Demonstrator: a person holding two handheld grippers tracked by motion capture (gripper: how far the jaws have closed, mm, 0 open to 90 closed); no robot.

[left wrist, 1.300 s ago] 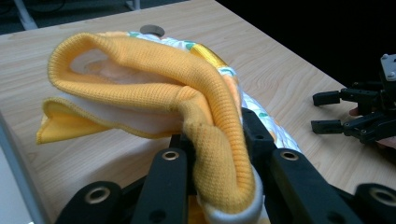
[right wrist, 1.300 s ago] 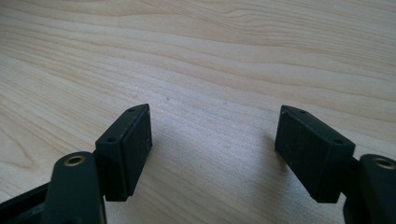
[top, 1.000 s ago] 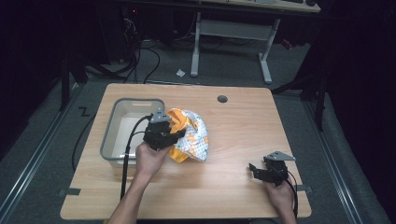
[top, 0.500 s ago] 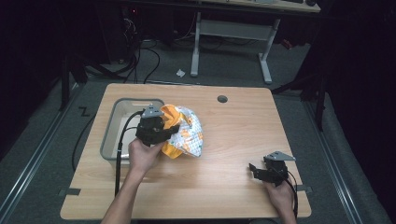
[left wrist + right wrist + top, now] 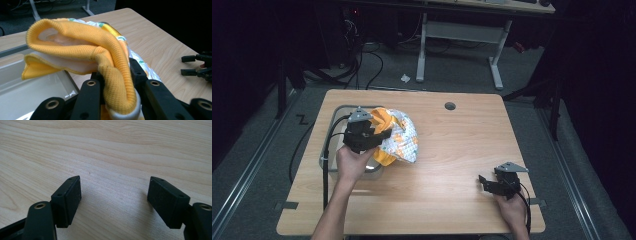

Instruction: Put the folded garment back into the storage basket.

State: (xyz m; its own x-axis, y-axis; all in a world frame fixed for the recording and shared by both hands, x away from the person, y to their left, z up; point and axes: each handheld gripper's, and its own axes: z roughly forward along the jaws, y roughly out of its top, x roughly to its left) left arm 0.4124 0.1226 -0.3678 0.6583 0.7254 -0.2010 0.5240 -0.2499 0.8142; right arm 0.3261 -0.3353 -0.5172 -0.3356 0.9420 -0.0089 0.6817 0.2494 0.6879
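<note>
Left gripper (image 5: 371,134) clamped on orange-trimmed baby garment (image 5: 399,140), lifted half over tray (image 5: 328,155) rim, drop into tray not yet done; right gripper (image 5: 493,184) open, idle on table (image 5: 452,150).

Two black hand-held grippers (image 5: 377,136) (image 5: 486,183), brass-ringed screw holes, grey three-cornered top plates, trailing black cables.
</note>
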